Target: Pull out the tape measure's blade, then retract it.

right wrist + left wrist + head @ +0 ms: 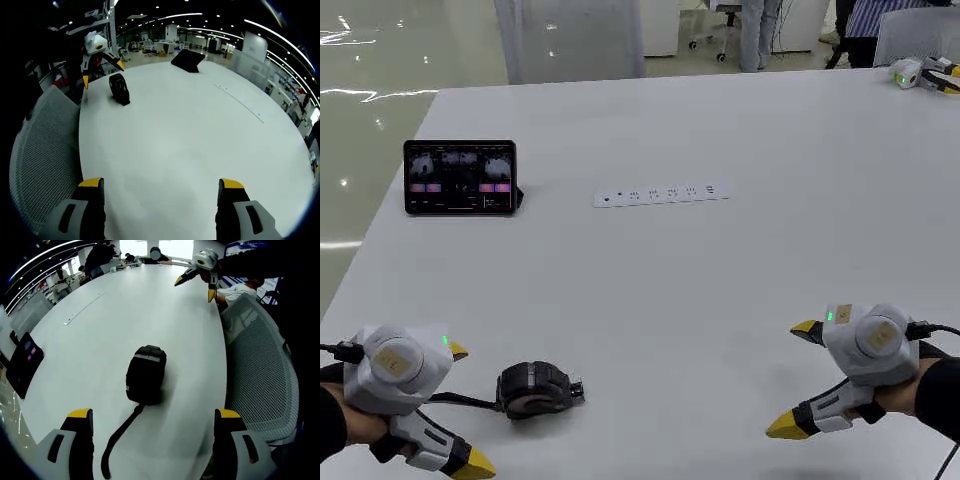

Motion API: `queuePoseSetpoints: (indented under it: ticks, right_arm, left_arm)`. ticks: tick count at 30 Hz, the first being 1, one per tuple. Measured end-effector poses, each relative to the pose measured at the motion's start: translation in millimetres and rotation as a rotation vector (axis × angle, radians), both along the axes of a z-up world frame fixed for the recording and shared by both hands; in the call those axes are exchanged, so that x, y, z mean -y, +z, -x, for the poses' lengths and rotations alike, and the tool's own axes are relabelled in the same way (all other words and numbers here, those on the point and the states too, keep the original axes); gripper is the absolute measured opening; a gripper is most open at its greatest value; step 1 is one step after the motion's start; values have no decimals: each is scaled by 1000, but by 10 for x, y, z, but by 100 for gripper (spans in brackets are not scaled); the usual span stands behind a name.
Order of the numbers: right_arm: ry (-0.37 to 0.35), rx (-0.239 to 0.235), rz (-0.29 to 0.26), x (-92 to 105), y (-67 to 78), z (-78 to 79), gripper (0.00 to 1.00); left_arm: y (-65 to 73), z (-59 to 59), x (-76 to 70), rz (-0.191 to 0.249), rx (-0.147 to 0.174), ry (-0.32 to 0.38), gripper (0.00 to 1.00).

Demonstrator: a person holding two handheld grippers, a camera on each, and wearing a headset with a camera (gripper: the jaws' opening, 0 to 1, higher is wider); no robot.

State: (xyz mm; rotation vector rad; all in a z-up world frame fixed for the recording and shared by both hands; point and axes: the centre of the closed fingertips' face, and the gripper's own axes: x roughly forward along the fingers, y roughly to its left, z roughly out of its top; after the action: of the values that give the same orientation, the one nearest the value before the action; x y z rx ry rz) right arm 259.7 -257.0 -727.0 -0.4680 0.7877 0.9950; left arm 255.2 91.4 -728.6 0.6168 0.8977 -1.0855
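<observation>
In the head view, the tape measure point(533, 388) lies on its side on the white table point(720, 280). We see no blade drawn out of it. Its dark strap point(455, 400) trails off its left side. The left gripper point(467, 408) sits just left of the tape measure, jaws spread wide and holding nothing. The right gripper point(795, 377) hangs well to the right of the tape measure, also wide and empty.

In the left gripper view, the tape measure sits just ahead of the parted jaws and centred between them, not touched. The strap runs back from it toward the camera.

In the right gripper view, the tape measure is far ahead and to the left, with only bare table between these open jaws.

We judge that the task has not started. Gripping the case, pulling the blade and retracting it are all still to do.
</observation>
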Motion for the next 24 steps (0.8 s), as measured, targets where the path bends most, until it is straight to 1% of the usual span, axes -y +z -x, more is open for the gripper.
queuePoseSetpoints:
  ticks: [3,6,11,12,14,16,18,20,23,24]
  right_arm:
    - [11,2,-5,-63,-18,-35,94]
    - [26,-4,6,-129,-54,-42,95]
    - [60,-5,8,-292,-92,-74,94]
    - [71,-8,12,-337,-101,-73,94]
    - [85,-11,15,-400,-121,-79,94]
    - [112,-13,21,-477,-149,-82,93]
    - [132,-15,29,-552,-176,-90,93]
    - [140,-18,29,-623,-187,-101,92]
    - [161,-15,34,-722,-201,-118,90]
    - [164,-14,35,-748,-205,-127,90]
  left_arm:
    - [-9,-38,17,1,1,-3,99]
    - [-21,-81,38,-5,3,-1,99]
    - [-56,-159,86,-33,17,-21,96]
    - [-64,-183,101,-37,21,-21,94]
    - [-68,-176,134,-39,2,-25,89]
    - [-70,-183,178,-40,-4,-30,87]
    - [-77,-194,207,-51,1,-43,86]
    - [-84,-205,235,-58,-3,-47,84]
    - [-79,-231,289,-57,5,-49,80]
    - [-80,-236,303,-57,3,-51,76]
